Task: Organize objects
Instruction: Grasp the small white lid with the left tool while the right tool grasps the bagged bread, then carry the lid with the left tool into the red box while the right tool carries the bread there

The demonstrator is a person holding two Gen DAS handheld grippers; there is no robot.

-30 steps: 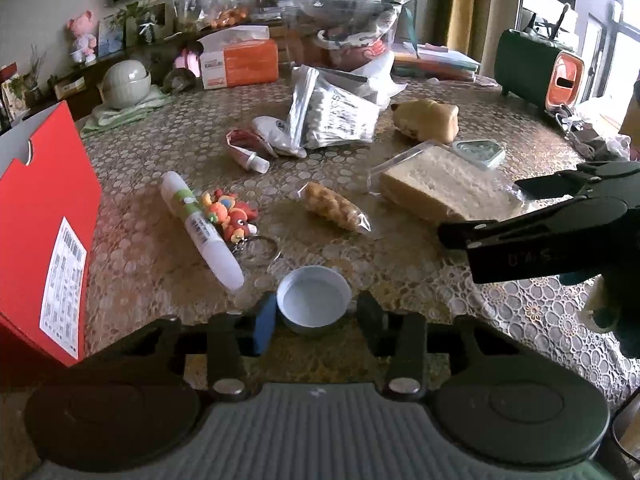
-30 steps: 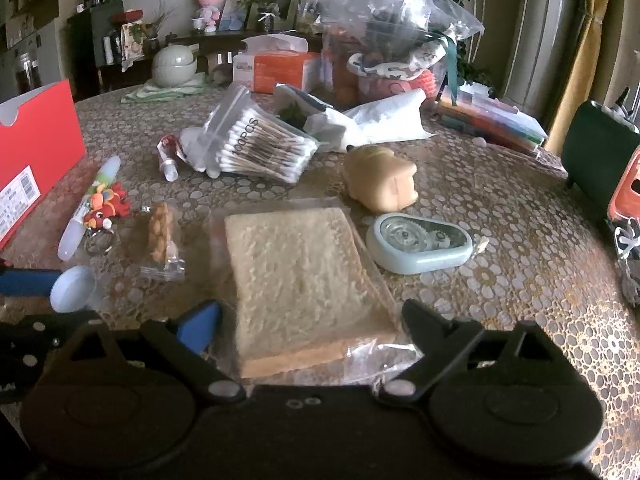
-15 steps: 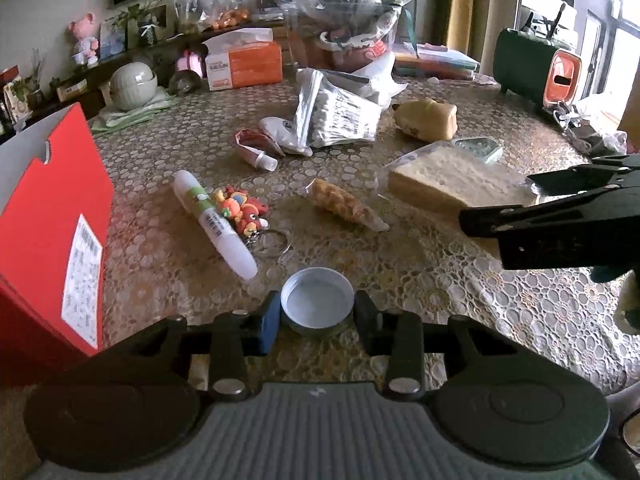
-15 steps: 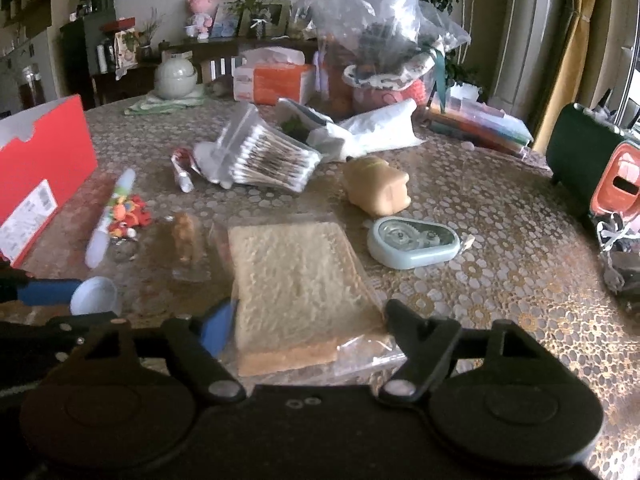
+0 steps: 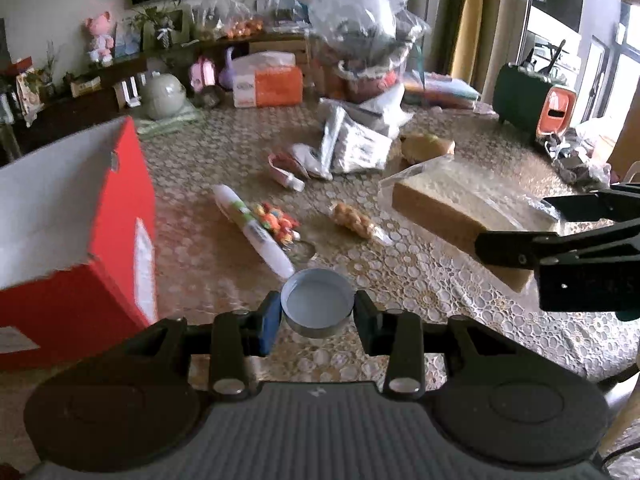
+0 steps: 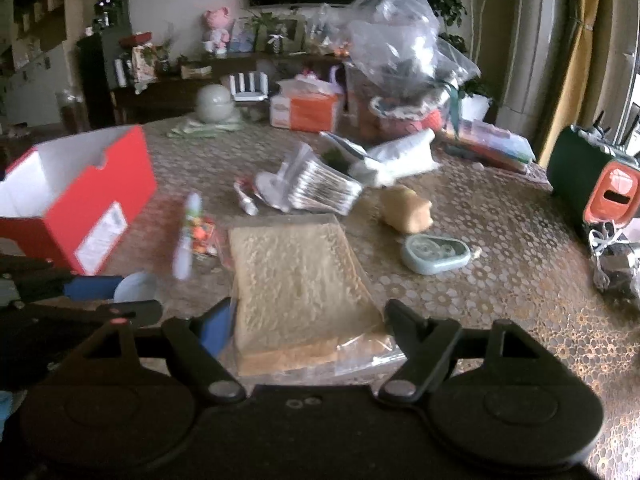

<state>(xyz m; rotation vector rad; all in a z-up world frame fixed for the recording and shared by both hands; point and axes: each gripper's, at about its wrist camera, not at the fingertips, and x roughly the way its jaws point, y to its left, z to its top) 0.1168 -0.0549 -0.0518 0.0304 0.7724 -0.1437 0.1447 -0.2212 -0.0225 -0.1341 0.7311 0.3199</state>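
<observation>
My left gripper (image 5: 317, 312) is shut on a small round white lid (image 5: 318, 302) and holds it above the table; the lid also shows in the right wrist view (image 6: 135, 287). My right gripper (image 6: 310, 326) is shut on a bagged slice of bread (image 6: 296, 280) and holds it lifted; the bread also shows in the left wrist view (image 5: 452, 208). An open red box (image 5: 80, 216) stands at the left, and it also shows in the right wrist view (image 6: 80, 196).
On the lace tablecloth (image 5: 440, 280) lie a white tube (image 5: 250, 230), a colourful keychain (image 5: 276, 220), a wrapped snack (image 5: 354, 220), a cotton swab pack (image 6: 320, 188), a tan toy (image 6: 406, 210) and a pale blue tape dispenser (image 6: 436, 254). Bags and boxes crowd the far side.
Both grippers have risen and drawn back from the table. The lid and the bread have lifted with them. The red box has come further into view.
</observation>
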